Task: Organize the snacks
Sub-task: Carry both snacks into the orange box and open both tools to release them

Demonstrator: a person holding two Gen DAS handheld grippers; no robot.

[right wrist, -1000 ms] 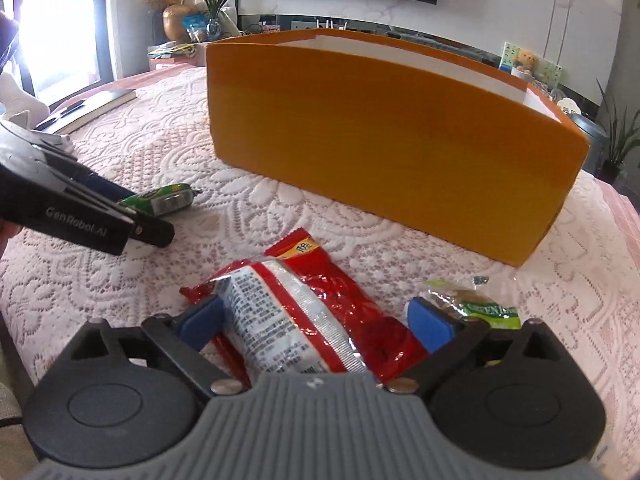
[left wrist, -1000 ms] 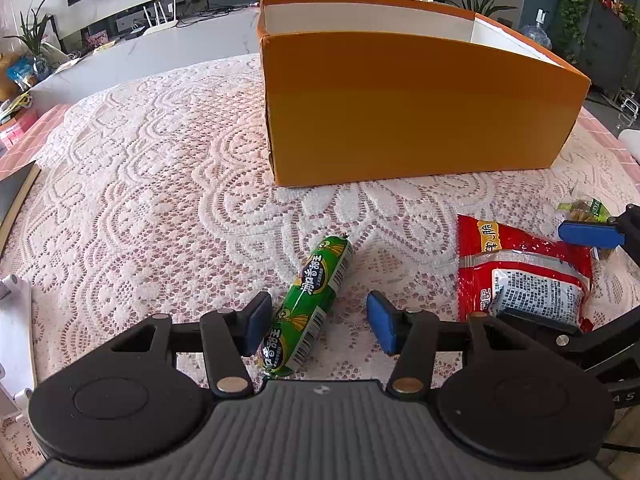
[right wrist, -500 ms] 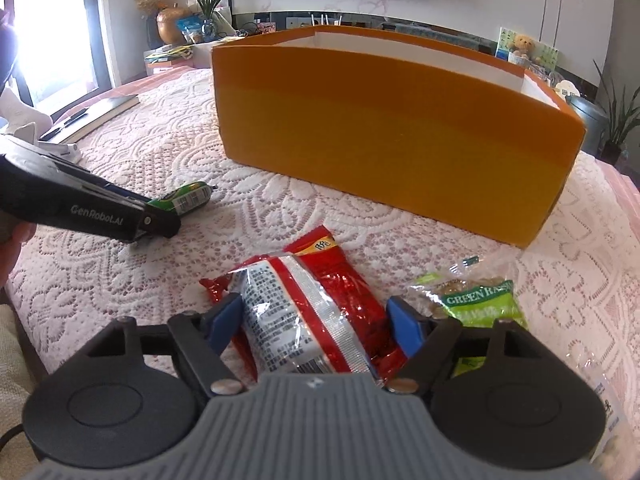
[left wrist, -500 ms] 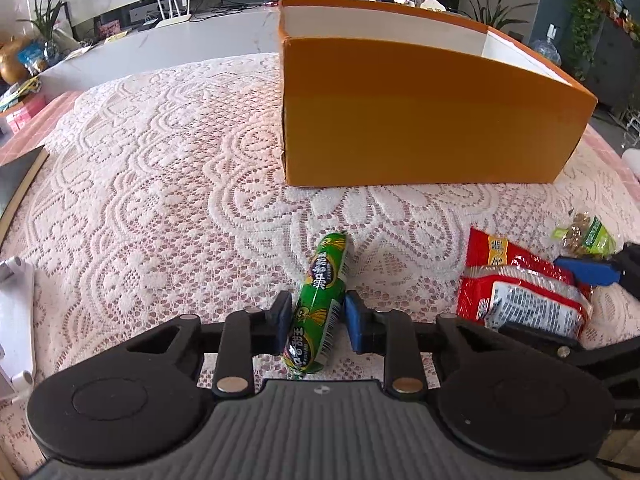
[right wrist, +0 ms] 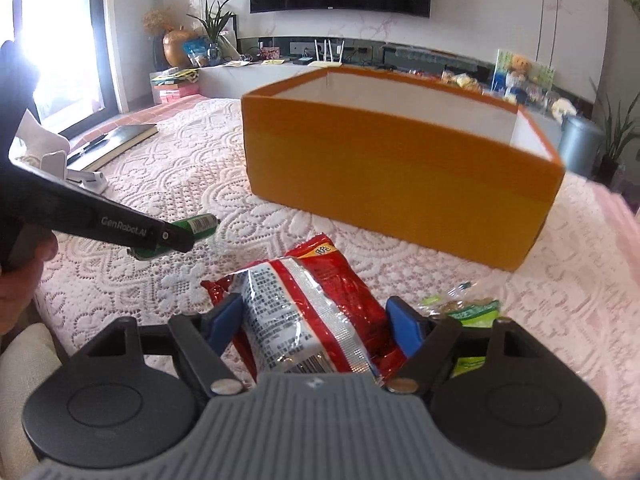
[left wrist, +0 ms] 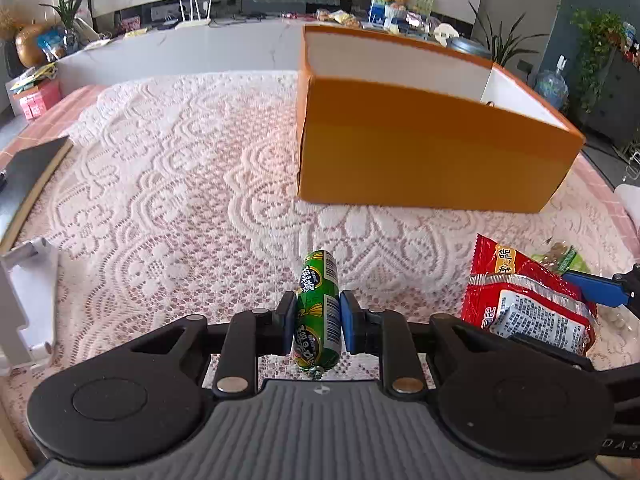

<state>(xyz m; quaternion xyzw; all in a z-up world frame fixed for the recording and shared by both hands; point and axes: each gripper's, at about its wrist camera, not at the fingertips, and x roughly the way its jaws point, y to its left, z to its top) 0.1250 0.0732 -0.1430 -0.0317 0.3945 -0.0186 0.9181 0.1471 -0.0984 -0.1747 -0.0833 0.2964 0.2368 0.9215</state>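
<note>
orange box (left wrist: 420, 160), green sausage (left wrist: 318, 312), red packet (right wrist: 320, 304)

Tablecloth (left wrist: 168, 208): white lace, rough openwork, matt.
Box (left wrist: 420, 160): orange card, smooth and matt outside, white inside.
Sausage (left wrist: 318, 312): green plastic film, glossy.
Red packet (right wrist: 312, 312): crinkled shiny foil, at 3 o'clock of the sausage.
Pads (left wrist: 349, 322): blue, matt, on black plastic fingers.

On the black arm of the left gripper (right wrist: 160, 245) I read "GenRobot.AI" in pale letters, the red-and-silver foil snack bag (right wrist: 308, 312) shows a Chinese character on a yellow patch, and the green tube-shaped sausage snack (left wrist: 319, 312) carries yellow Chinese characters and barcodes I cannot make out.
</note>
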